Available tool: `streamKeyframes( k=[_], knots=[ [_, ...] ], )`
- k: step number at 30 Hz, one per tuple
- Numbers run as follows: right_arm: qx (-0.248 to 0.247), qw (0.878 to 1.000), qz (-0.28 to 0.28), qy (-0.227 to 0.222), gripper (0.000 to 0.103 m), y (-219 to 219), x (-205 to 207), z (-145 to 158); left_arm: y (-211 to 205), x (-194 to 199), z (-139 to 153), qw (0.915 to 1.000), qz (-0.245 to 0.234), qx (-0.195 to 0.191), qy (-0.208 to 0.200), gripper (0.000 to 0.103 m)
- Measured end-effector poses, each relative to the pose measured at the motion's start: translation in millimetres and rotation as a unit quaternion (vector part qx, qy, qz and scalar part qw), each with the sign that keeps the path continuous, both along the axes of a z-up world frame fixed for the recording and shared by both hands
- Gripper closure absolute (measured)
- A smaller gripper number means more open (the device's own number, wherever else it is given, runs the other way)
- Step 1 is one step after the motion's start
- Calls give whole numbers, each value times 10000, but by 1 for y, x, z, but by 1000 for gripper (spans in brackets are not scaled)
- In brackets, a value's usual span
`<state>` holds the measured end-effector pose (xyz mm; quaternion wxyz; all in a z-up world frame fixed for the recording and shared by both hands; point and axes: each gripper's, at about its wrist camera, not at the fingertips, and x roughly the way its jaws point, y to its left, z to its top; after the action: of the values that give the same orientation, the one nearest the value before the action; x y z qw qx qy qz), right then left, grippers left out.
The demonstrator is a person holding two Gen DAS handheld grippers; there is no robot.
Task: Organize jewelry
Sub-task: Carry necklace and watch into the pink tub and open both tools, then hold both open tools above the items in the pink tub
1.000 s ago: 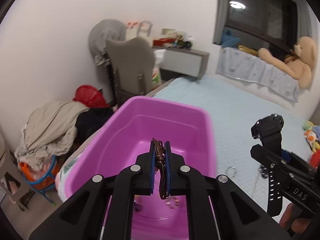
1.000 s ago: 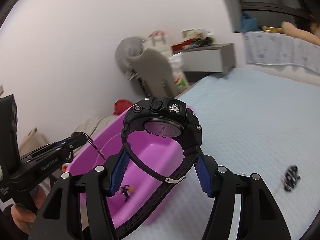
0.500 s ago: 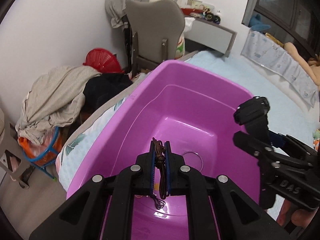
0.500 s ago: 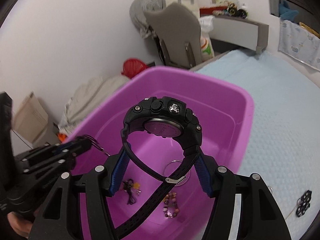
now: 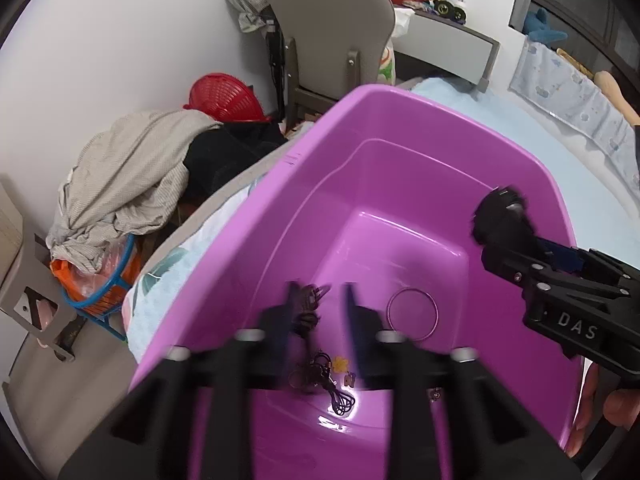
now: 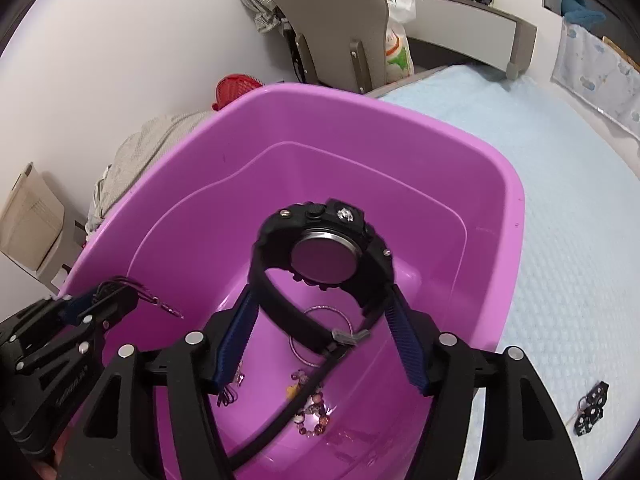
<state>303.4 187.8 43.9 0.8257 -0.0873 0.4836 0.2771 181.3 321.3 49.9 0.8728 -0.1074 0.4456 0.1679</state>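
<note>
Over the purple tub (image 5: 400, 184), the left tongs (image 5: 318, 308) are being opened to let the brown cord (image 5: 310, 300) go, while the watch (image 6: 320, 252) is clamped in the right tongs (image 6: 320, 328); both are best released low.

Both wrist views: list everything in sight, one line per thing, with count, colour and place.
Tub: one, purple, on the bed.
Watch: one, black, between the right gripper's fingers, above the tub.
Cord: one, brown, between the left gripper's fingers.
Ring: one, thin, on the tub floor.
Beads: several, mixed colours, on the tub floor.
Bed: one, pale blue.
Chair: one, grey, by the wall.
Basket: one, red, on the floor.
Left gripper: black, jaws opening.
Right gripper: black, jaws opening.
</note>
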Motion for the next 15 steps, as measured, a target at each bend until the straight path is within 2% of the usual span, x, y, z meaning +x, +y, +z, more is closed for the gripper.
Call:
streamKeyframes(
  k=[1, 2, 4, 15],
  knots=[
    [24, 10000, 7, -27, 37, -1, -1, 1, -1, -2, 5, 9999, 51, 118, -89, 28],
    [43, 9999, 1, -111, 34, -1, -4, 4, -3, -5, 9, 9996, 48, 182, -201, 25],
    [39, 9998, -11, -182, 32, -2, -8, 7, -8, -8, 15, 9990, 27, 358, -261, 25],
    [194, 9996, -23, -227, 32, -13, -20, 14, -7, -18, 12, 9996, 117, 173, -206, 25]
  ],
)
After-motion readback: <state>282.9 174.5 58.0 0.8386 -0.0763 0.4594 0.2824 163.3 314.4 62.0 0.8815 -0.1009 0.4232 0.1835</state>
